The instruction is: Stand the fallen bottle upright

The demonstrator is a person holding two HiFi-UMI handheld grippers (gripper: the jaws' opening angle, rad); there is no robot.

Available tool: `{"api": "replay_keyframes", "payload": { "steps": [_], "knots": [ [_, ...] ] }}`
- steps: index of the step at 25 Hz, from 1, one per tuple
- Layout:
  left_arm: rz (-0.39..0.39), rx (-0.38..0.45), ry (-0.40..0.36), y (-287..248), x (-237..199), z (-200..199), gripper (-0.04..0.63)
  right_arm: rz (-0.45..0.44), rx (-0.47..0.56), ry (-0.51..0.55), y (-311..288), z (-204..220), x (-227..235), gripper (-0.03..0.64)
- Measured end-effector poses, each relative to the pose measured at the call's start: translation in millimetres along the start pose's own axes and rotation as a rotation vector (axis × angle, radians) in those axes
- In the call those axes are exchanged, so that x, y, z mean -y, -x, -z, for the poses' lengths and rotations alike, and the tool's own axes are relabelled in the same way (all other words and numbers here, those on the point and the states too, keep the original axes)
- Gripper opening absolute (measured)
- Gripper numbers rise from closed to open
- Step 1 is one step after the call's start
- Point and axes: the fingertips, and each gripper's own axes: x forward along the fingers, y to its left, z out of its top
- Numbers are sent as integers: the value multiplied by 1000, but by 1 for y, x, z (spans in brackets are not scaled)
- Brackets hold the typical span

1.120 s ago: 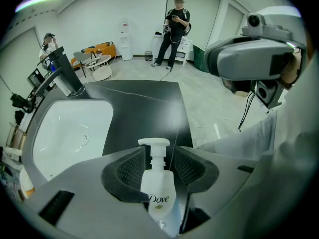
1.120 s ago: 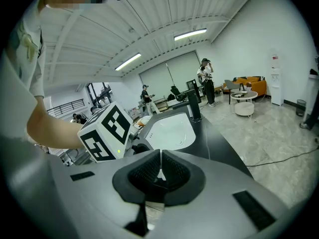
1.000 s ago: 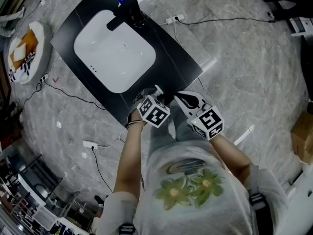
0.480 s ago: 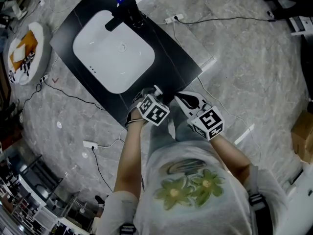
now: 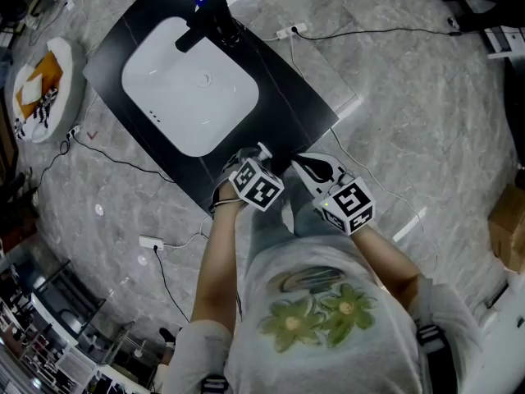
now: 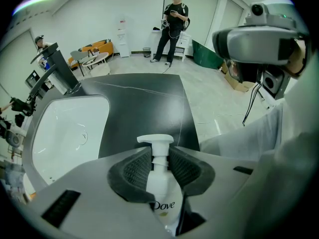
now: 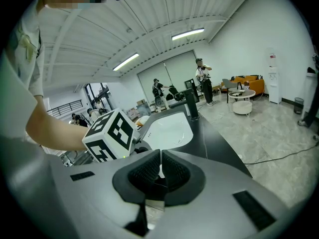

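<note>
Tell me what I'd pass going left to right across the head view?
Round white thing holding something orange, white sink, left gripper (jaws just closing round the bottle), right gripper, cardboard box.

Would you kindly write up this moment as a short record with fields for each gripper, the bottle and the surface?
left gripper: jaws have just been closing; pads now on the neck of the pump bottle
right gripper: jaws together, nothing held
pump bottle: white, pump head just past the left jaw tips
surface: black counter with a white sink
</note>
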Motion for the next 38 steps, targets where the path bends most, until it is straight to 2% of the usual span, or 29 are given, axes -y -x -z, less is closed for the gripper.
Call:
{"api": "replay_keyframes", "payload": {
  "steps": [11, 23, 38],
  "knots": [
    [-22, 8, -11, 3, -2, 1, 118, 0, 2, 4, -1, -1, -2, 43],
    [9, 55, 3, 22, 3, -2, 118, -10, 16, 23, 1, -11, -13, 43],
    [-2, 135, 22, 50, 3, -7, 118, 1, 39, 44, 7, -22, -24, 43]
  ]
}}
